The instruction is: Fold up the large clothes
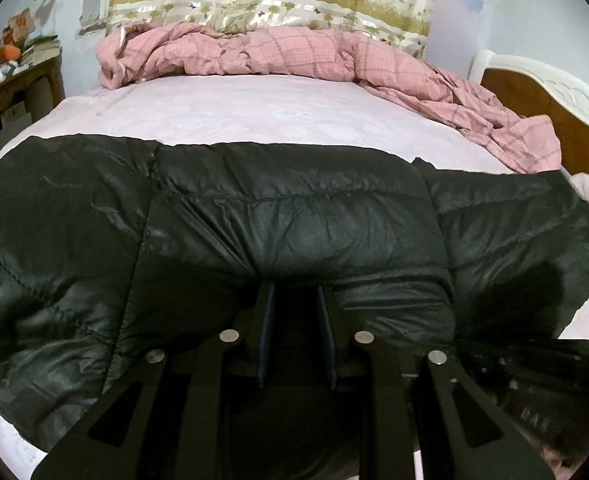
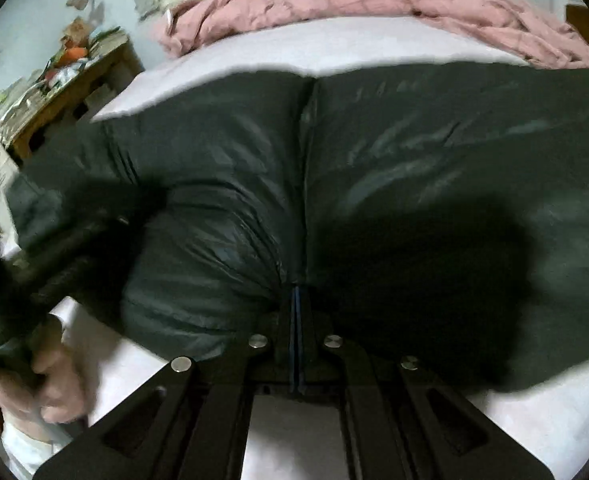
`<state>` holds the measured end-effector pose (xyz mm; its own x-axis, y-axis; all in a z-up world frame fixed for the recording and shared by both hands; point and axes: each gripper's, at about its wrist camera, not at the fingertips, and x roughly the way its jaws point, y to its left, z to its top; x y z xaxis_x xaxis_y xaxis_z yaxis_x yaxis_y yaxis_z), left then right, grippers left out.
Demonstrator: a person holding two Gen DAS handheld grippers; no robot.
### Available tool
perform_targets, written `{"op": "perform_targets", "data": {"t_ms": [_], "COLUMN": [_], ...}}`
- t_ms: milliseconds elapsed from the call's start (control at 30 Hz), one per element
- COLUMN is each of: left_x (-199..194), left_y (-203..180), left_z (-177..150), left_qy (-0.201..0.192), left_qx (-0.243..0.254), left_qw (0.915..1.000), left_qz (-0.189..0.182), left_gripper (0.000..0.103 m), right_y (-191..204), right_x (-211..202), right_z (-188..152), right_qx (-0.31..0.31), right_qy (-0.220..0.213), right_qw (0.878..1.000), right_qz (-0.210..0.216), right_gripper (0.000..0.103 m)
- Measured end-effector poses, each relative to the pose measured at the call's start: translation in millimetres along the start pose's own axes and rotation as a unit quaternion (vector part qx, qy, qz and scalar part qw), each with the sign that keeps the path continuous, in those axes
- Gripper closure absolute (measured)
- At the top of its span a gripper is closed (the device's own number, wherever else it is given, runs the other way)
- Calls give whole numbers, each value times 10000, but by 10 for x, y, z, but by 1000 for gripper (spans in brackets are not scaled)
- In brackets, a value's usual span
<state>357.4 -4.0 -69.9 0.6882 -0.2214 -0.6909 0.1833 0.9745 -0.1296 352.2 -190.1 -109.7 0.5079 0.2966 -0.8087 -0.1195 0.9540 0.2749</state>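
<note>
Black puffer jacket [image 1: 294,208] blurred, apparently pinched by right gripper [image 2: 296,292], near edge hidden

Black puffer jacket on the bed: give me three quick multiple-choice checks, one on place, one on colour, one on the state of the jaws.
1. Where does the black puffer jacket lie?
A. spread across the near part of the bed
B. on the wooden side table
C. on the floor

2. What colour is the crumpled checked quilt at the far side of the bed?
A. blue
B. pink
C. green

3. How do the right gripper jaws stand?
A. wide open above the bed
B. shut on the jacket
C. shut on the quilt

Key: 1 A, the jacket covers the pale sheet nearest the cameras. 2 B, it is pink with darker lines. 3 B, the jaws meet on a pinch of black fabric.
</note>
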Motion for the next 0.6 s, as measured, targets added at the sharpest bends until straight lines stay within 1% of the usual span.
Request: {"op": "perform_targets", "data": {"t_ms": [33, 67, 133, 200, 267, 300, 367, 400, 433, 467, 500, 533, 567, 600], "left_x": [-3, -5, -7, -7, -9, -10, -16, -22, -26, -30, -30, -30, -32, -36], "left_y": [-3, 5, 35, 45, 47, 46, 51, 49, 49, 50, 46, 45, 47, 44], "left_z": [-3, -1, 6, 17, 18, 16, 18, 24, 27, 30, 28, 27, 28, 27], "left_qy": [-10, -14, -13, -21, -23, -25, -33, -39, -43, -46, -46, -47, -53, -64], "left_qx": [16, 9, -43, -75, -74, -67, -46, -34, -27, -22, -25, -26, -28, -35], "left_qw": [10000, 10000, 10000, 9999, 9999, 10000, 10000, 10000, 10000, 10000, 10000, 10000, 10000, 10000], "left_qz": [22, 15, -34, -63, -64, -56, -41, -30, -23, -18, -21, -23, -29, -40], "left_gripper": [83, 82, 82, 82, 83, 83, 83, 83, 82, 82, 82, 82, 82, 82], "right_y": [-24, -17, -1, -48, -163, -249, -470, -648, -771, -924, -1154, -1305, -1436, -1601], "right_x": [-16, -22, -135, -346, -559, -683, -916, -1040, -1107, -1163, -1233, -1275, -1304, -1324], "right_z": [27, 36, 10, -86, -173, -226, -331, -388, -413, -423, -436, -454, -490, -541], "right_qx": [121, 100, 44, 14, 98, 170, 419, 678, 872, 1082, 1458, 1783, 2166, 2581], "right_qy": [99, 162, 142, -5, -275, -462, -801, -993, -1112, -1229, -1403, -1583, -1818, -2050], "right_qw": [9999, 9998, 9999, 10000, 9996, 9988, 9959, 9927, 9900, 9865, 9792, 9710, 9590, 9439], "right_qz": [68, 61, 10, 58, 62, 42, -14, -23, -13, 21, 118, 175, 198, 168], "right_gripper": [102, 102, 102, 101, 101, 98, 73, 49, 35, 34, 35, 34, 33, 25]}}
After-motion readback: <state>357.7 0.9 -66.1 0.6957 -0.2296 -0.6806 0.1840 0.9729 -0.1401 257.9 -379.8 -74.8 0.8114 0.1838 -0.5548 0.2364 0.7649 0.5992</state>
